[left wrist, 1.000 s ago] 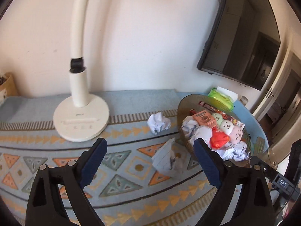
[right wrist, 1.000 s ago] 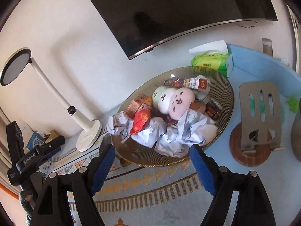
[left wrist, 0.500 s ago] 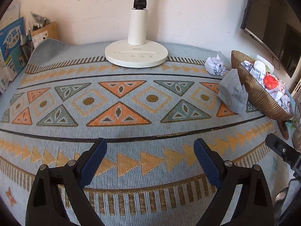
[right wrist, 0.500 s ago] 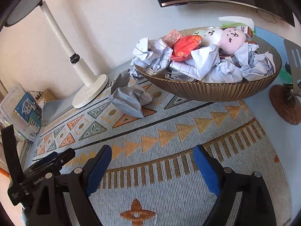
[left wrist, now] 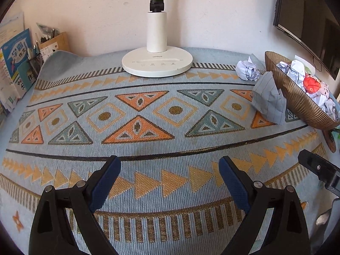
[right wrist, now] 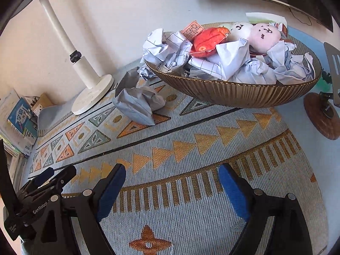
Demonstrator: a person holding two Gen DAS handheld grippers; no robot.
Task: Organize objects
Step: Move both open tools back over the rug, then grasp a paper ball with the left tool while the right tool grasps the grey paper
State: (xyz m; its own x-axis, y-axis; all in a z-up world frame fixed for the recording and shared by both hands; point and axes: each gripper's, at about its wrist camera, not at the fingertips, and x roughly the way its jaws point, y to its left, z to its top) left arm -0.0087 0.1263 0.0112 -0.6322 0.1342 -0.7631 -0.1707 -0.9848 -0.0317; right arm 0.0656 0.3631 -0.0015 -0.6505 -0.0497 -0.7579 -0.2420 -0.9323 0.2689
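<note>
A ribbed brown bowl holds crumpled paper, an orange packet, a pink plush and a white plush. On the patterned mat, a folded grey paper wad lies against the bowl's left side. A smaller crumpled ball sits behind it. My left gripper hovers low over the mat's front, open and empty. My right gripper is over the mat in front of the bowl, its jaws opening with nothing between them.
A white lamp base stands at the back of the mat. Books and a pen holder crowd the left edge. A round wooden stand sits right of the bowl. A dark monitor hangs on the wall.
Both grippers dropped and tilted down toward the mat, so the views shifted from the bowl's inside to its side; the last half second shows almost no motion. The right jaws look slightly wider.
</note>
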